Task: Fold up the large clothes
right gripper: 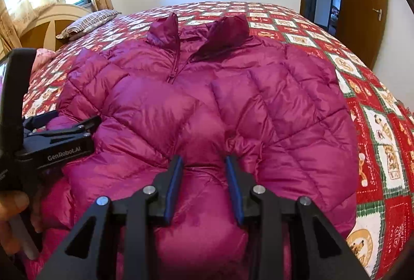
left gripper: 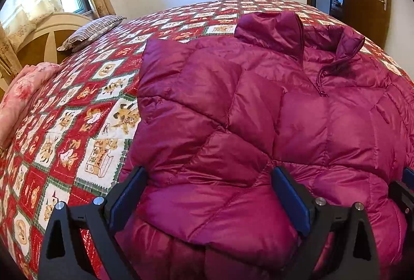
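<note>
A magenta quilted puffer jacket (left gripper: 258, 112) lies front up on the bed, collar (right gripper: 201, 31) at the far end and zip partly open. My left gripper (left gripper: 209, 176) stands wide open over the jacket's near left part, nothing pinched between its fingers. It also shows at the left of the right wrist view as the left gripper (right gripper: 64, 125), held by a hand (right gripper: 13, 205). My right gripper (right gripper: 204, 163) is over the near middle of the jacket (right gripper: 207, 99). Its jaws are narrowed but apart, tips sunk into the padding, which bulges between them.
The bed's quilt (left gripper: 85, 109) is red and white patchwork, with bare stretches left and right of the jacket. A striped pillow (left gripper: 90, 30) and a folded pink blanket (left gripper: 23, 96) lie by the headboard (left gripper: 38, 39). A wooden door (right gripper: 362, 3) stands at the far right.
</note>
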Available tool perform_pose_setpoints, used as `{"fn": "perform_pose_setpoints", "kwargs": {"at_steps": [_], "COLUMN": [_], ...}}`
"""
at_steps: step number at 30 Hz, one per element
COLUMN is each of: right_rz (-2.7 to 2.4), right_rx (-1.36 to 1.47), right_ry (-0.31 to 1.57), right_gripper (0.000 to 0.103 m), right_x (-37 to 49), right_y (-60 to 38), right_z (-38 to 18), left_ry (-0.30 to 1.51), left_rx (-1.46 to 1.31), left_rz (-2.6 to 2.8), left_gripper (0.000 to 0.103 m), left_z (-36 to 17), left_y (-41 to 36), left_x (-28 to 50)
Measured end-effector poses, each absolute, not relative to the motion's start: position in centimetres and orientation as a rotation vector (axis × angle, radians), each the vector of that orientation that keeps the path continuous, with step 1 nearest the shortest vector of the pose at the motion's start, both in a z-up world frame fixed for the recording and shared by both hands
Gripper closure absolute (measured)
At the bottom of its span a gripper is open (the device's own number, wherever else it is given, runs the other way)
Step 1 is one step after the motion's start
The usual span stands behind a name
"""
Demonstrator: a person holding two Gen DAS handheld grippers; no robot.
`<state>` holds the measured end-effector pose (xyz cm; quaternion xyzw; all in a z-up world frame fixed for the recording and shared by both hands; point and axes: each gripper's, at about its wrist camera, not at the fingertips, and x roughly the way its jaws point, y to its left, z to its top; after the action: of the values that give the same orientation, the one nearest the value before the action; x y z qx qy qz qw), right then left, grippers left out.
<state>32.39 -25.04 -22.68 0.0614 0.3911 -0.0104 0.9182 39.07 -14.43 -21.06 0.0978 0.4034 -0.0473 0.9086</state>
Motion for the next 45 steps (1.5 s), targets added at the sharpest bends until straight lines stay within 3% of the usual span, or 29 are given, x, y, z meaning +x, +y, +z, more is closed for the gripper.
{"fn": "perform_pose_setpoints", "kwargs": {"at_steps": [7, 13, 17, 18, 20, 29, 45], "right_rz": [-0.026, -0.036, -0.087, -0.100, -0.125, -0.178, -0.190], "right_rx": [0.107, 0.097, 0.139, 0.142, 0.143, 0.205, 0.171], "right_ry": [0.818, 0.731, 0.695, 0.699, 0.722, 0.814, 0.803], "right_gripper": [0.066, 0.064, 0.065, 0.067, 0.081, 0.084, 0.084], "right_x": [32.6, 30.9, 32.7, 33.4, 35.1, 37.0, 37.3], "right_y": [-24.9, -25.9, -26.9, -26.8, -26.6, -28.4, -27.6], "right_z": [-22.8, -18.1, -15.9, -16.0, -17.0, -22.3, -23.2], "left_ry": [0.841, 0.750, 0.704, 0.705, 0.736, 0.908, 0.896], "left_rx": [0.213, 0.171, 0.116, 0.082, 0.004, 0.035, 0.012], "left_rz": [-0.077, -0.073, -0.046, -0.024, 0.015, 0.051, 0.050], "left_gripper": [0.005, 0.005, 0.005, 0.005, 0.005, 0.005, 0.004], "left_z": [-20.4, -13.8, -11.5, -11.5, -12.3, -21.0, -22.0], "left_y": [-14.2, -11.0, -9.8, -9.4, -8.6, -10.6, -10.5], "left_x": [38.9, 36.9, 40.3, 41.7, 44.4, 48.8, 48.3]}}
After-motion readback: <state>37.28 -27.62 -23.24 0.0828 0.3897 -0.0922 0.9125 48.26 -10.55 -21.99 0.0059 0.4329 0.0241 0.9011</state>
